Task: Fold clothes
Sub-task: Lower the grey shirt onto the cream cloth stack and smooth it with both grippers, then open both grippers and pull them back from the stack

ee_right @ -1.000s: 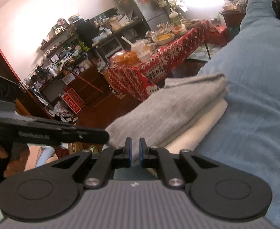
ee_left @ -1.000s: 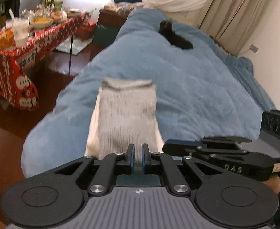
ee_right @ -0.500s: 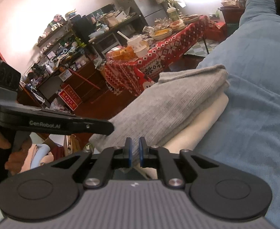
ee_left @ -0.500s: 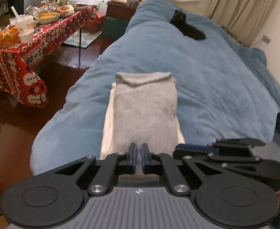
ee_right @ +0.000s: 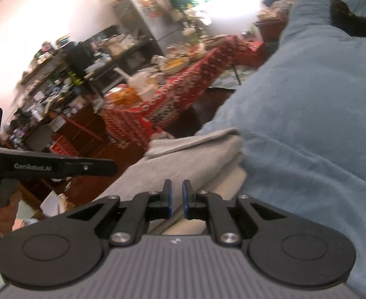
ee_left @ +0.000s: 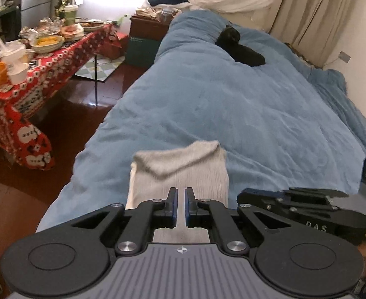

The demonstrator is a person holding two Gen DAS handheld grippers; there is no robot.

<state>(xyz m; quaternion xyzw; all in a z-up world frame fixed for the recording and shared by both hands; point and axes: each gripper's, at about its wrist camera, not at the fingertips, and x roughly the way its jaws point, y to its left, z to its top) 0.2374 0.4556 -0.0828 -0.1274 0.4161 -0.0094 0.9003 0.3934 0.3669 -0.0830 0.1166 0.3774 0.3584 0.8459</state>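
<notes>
Lying at the near left edge of the bed (ee_left: 245, 114), on its blue duvet, are two folded garments in one stack: a grey knit (ee_left: 183, 172) on top of a cream one (ee_left: 132, 189), while one black item (ee_left: 240, 49) sits well apart toward the bed's far end. Two grippers point down at the stack side by side: the left gripper (ee_left: 180, 205) has its jaws nearly shut with grey cloth showing in the slit. The right gripper (ee_right: 176, 198) is likewise narrowed to a slit at the stack's near end, and I cannot tell whether either pinches the cloth.
</notes>
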